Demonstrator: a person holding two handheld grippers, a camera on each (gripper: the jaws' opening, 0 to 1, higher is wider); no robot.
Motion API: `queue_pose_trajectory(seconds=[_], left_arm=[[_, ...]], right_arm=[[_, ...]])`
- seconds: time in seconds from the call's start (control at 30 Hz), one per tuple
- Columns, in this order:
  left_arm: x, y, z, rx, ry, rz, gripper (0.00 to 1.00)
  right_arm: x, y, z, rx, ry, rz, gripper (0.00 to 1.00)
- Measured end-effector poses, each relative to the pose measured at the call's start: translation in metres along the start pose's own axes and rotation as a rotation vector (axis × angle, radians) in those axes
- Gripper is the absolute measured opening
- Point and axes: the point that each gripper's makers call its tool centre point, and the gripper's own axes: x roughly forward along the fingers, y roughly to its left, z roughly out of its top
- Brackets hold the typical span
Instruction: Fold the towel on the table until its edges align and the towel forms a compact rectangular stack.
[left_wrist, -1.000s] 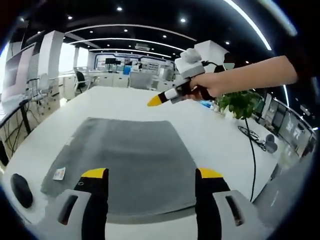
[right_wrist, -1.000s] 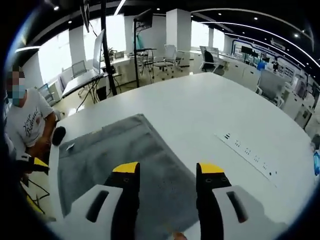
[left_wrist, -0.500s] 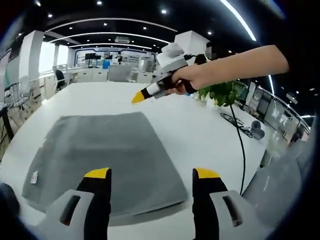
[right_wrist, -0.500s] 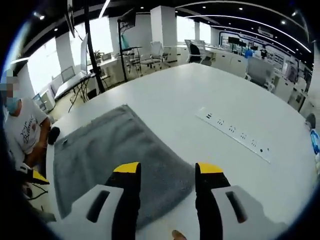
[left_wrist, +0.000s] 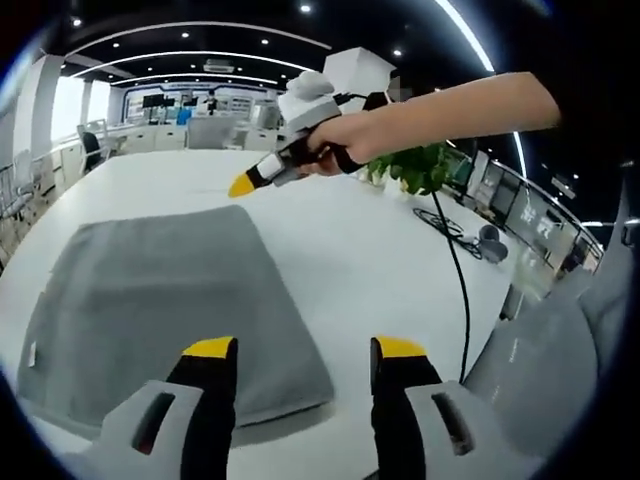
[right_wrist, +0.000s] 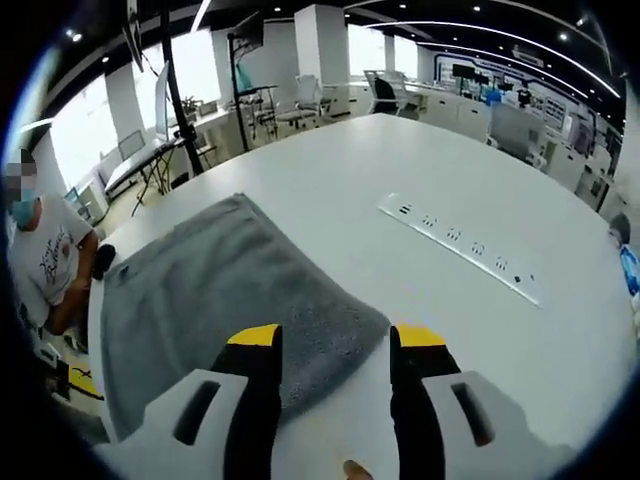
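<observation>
Nearest the left gripper (left_wrist: 298, 348), jaws apart and empty, lies the grey towel (left_wrist: 150, 300), flat and unfolded on the white table (left_wrist: 350, 250). Beyond it, the right gripper (right_wrist: 335, 335) hangs over the far corner, also apart. Best to pinch both right-hand corners together, lifting evenly so edges meet.

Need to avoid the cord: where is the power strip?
In the right gripper view, the power strip lies on the table, right of the towel.

Both views look from above opposite, perhaps adjacent, corners, sharing the towel (left_wrist: 150, 300) (right_wrist: 210, 300).
</observation>
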Motion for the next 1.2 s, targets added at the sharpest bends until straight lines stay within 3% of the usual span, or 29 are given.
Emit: queue_pose_trajectory(seconds=[0.07,0.13,0.2,0.5,0.73,0.83,1.2], left_arm=[[0.002,-0.003,-0.004,0.007,0.017,-0.016,0.52],[0.004,-0.009,-0.008,0.014,0.035,-0.045,0.44],[0.006,-0.014,-0.009,0.013,0.037,-0.058,0.39],[0.017,-0.021,-0.025,0.007,0.103,-0.072,0.29],[0.022,-0.018,-0.040,-0.003,0.177,-0.048,0.27],[0.026,-0.018,-0.046,-0.015,0.200,-0.052,0.27],[0.036,-0.023,-0.062,0.047,0.300,-0.025,0.24]], right_arm=[[0.000,0.001,-0.003,0.001,0.004,0.000,0.42],[0.008,-0.006,-0.005,0.006,0.009,0.000,0.41],[0.001,-0.002,-0.010,0.007,0.011,-0.006,0.40],[0.014,-0.004,-0.020,0.032,0.032,0.005,0.36],[0.021,-0.009,-0.028,0.031,0.040,0.016,0.34],[0.021,-0.014,-0.027,0.043,0.022,0.005,0.27],[0.033,-0.021,-0.034,0.068,0.029,0.011,0.22]])
